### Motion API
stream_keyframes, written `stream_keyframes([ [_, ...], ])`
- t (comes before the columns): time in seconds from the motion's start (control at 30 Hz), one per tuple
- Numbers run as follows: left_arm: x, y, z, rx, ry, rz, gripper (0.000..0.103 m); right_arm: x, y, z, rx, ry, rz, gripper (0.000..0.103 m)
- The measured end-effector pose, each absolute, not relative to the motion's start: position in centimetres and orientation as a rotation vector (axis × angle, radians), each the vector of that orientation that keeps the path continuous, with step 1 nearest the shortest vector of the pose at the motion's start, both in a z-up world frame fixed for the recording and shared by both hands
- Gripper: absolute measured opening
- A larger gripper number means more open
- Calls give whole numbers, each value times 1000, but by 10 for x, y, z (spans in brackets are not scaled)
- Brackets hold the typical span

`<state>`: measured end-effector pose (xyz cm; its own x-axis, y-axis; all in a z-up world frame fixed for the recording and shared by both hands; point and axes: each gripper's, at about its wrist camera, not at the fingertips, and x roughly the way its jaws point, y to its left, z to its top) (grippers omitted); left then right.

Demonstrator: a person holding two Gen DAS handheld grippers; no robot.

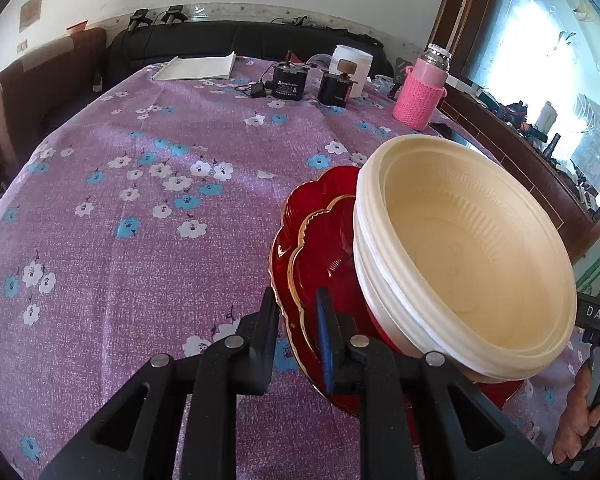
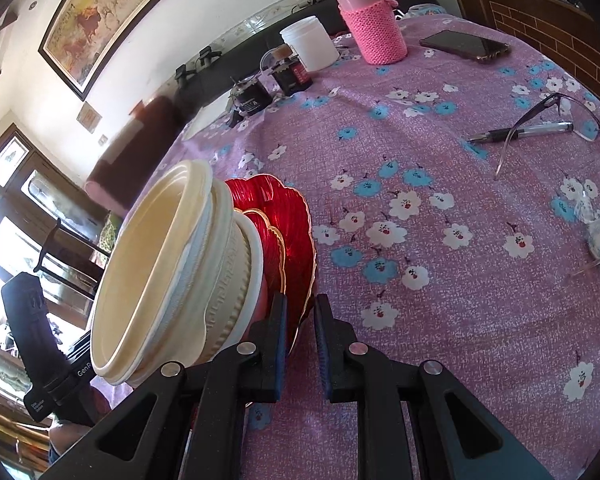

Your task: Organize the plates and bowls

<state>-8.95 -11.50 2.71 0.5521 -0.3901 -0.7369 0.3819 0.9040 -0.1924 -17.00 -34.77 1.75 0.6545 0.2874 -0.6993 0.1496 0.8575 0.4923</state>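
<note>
Stacked red glass plates [image 1: 316, 240] with gold scalloped rims carry nested cream plastic bowls [image 1: 472, 248]. The stack is tilted and held above the purple flowered tablecloth [image 1: 140, 240]. My left gripper [image 1: 296, 312] is shut on the near rim of the red plates. In the right wrist view the same red plates [image 2: 296, 232] and cream bowls [image 2: 168, 264] appear at left. My right gripper [image 2: 300, 320] is shut on the opposite rim of the red plates.
At the table's far end stand a pink knit-covered bottle [image 1: 420, 92], a white jar [image 1: 352, 64], black motors [image 1: 288, 84] and a notepad [image 1: 196, 68]. A phone [image 2: 464, 46], pen [image 2: 520, 132] and glasses [image 2: 560, 120] lie right of the stack.
</note>
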Motion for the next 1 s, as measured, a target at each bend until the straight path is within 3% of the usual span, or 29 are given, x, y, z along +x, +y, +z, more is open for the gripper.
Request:
stream_keyframes([
  [0.33,-89,-111,27,-31,862,-472,24,-166,-348,16,554,866,86,17],
  [0.4,-92,-111,28,-19,850,-469,33,-167,-348,16,558,868,86,17],
  [0.47,-95,-110,29,-13,839,-460,52,-168,-348,16,555,871,87,17],
  [0.5,-96,-108,30,-14,833,-454,55,-169,-347,16,556,872,86,17],
  [0.77,-105,-98,34,-14,807,-440,67,-181,-345,25,525,852,69,22],
  [1.0,-123,-93,38,3,772,-430,76,-203,-345,28,490,840,12,47],
])
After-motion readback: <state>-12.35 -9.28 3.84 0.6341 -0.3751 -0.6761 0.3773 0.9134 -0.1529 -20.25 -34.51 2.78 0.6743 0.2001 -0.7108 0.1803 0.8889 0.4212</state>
